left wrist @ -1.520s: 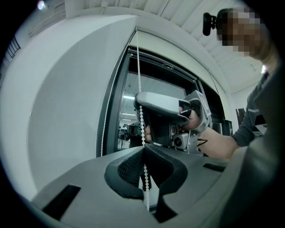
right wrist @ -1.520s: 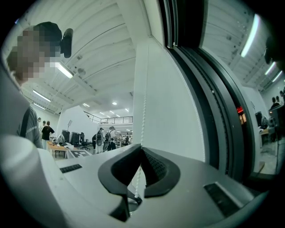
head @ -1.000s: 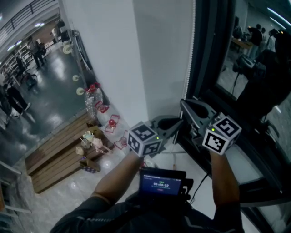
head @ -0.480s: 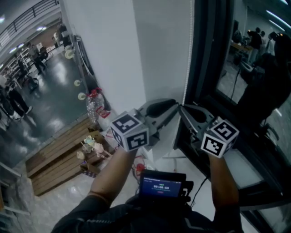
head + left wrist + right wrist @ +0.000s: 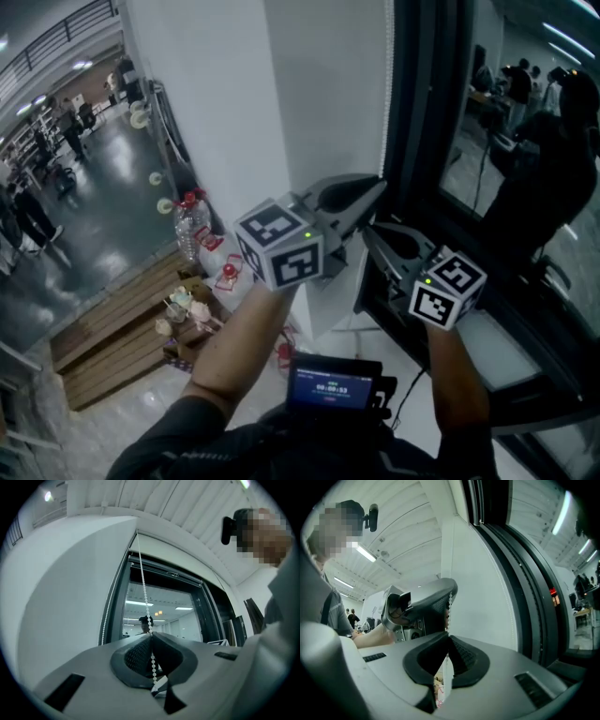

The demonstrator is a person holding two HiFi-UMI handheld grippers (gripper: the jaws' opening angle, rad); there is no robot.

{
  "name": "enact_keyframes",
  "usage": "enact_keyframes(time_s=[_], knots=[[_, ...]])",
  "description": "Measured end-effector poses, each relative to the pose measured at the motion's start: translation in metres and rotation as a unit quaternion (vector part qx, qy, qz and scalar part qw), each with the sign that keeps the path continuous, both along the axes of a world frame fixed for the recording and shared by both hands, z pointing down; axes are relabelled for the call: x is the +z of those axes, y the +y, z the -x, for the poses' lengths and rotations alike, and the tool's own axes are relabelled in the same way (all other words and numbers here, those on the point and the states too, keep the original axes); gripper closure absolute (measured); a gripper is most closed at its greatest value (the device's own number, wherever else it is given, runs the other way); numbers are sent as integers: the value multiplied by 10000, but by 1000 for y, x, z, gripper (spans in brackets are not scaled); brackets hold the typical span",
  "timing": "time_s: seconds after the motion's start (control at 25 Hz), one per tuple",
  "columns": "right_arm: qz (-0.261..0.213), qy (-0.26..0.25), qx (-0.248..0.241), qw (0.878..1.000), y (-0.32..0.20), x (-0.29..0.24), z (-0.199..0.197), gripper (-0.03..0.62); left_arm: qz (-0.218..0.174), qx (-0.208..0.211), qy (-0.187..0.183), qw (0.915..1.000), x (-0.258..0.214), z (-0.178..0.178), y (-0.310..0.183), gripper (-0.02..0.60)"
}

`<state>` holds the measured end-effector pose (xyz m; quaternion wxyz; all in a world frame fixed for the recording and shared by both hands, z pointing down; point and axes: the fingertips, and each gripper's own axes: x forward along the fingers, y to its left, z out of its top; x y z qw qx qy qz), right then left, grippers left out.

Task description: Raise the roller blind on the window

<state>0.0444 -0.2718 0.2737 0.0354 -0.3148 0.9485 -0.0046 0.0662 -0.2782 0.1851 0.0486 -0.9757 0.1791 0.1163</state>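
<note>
The blind's white bead chain (image 5: 388,94) hangs down the edge of the white wall next to the dark window frame (image 5: 427,112). My left gripper (image 5: 378,185) is the upper one. Its jaws have just been closing, and in the left gripper view they meet on the chain (image 5: 143,583) at the tips (image 5: 151,634). A second strand (image 5: 108,611) runs beside the frame. Just below, my right gripper (image 5: 367,230) is shut on the same chain (image 5: 448,603), which passes between its tips (image 5: 447,634). The left gripper (image 5: 449,590) shows right above it there.
The white wall (image 5: 319,94) stands to the left of the chain, the dark window glass to the right with a sill (image 5: 511,352) below. On the floor at left are a water bottle (image 5: 187,220) and a wooden pallet (image 5: 112,328). A small screen (image 5: 333,384) sits at my chest.
My left gripper has climbed up the chain from beside the right gripper to above it. The right gripper has stayed where it was.
</note>
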Motion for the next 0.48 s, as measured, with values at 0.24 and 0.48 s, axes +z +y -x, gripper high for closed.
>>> enact_keyframes(time_s=[0.24, 0.48], knots=[[14, -42, -40, 10000, 2, 1, 2, 594, -133, -118, 33, 9998, 3, 5, 2, 576], [226, -14, -59, 9997, -1, 21, 4, 594, -85, -272, -169, 9995, 24, 4, -2, 576]])
